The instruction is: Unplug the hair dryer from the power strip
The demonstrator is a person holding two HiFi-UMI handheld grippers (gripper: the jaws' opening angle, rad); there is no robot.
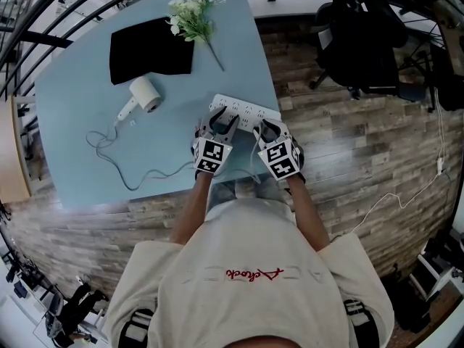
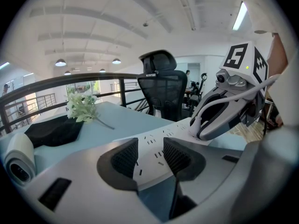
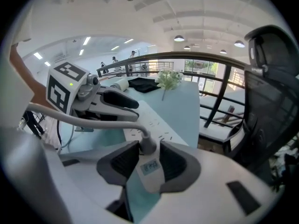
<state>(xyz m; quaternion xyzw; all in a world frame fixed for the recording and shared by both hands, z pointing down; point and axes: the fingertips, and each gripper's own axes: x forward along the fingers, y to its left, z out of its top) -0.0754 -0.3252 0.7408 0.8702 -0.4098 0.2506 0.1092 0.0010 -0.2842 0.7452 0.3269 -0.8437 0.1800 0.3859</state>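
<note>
Hovering released over the near end of the one power strip, which lies by the table's three o'clock edge, the left claw has its jaws apart on nothing, likely placed to pin the strip down. At its three o'clock, the right claw is clenched on the single plug, seemingly set for the pull. One hair dryer lies at the strip's ten o'clock, its one cord looping toward the claws.
</note>
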